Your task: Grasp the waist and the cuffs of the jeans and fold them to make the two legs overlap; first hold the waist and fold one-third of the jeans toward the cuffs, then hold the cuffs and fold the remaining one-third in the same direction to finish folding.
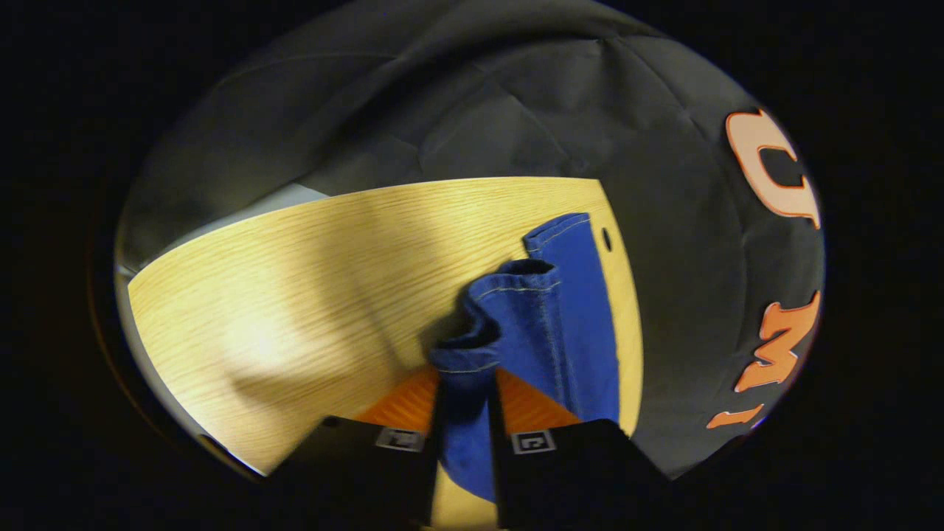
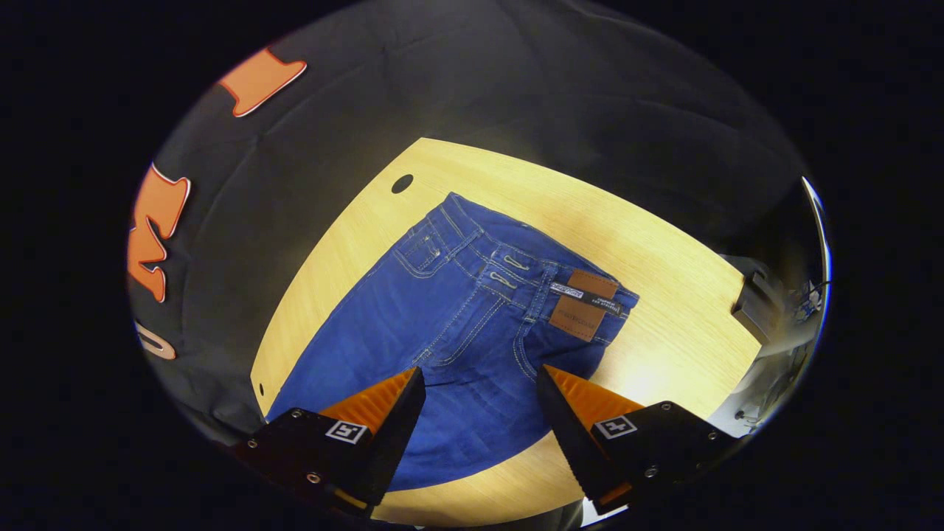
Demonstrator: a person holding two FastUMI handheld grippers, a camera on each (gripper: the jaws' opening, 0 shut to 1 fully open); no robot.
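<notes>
One wooden table (image 2: 664, 243), light grain, carries one pair of blue jeans (image 2: 457, 310) lying flat, legs already overlapped, waist toward the far edge. Pale contrast stitching, one brown leather patch (image 2: 585, 304) at the waistband, two belt loops (image 2: 509, 271) visible. Right gripper (image 2: 481, 391) hovers above the seat, fingers spread wide, holding nothing. Left gripper (image 1: 468, 435) is clamped on the bunched cuffs (image 1: 509, 310), lifted off the table.

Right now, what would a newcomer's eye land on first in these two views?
The blue jeans, spread on the wooden table, with the brown waist patch at their far end. In the left gripper view, the left gripper pinches a bunched cuff. The right gripper hangs open above the seat.
</notes>
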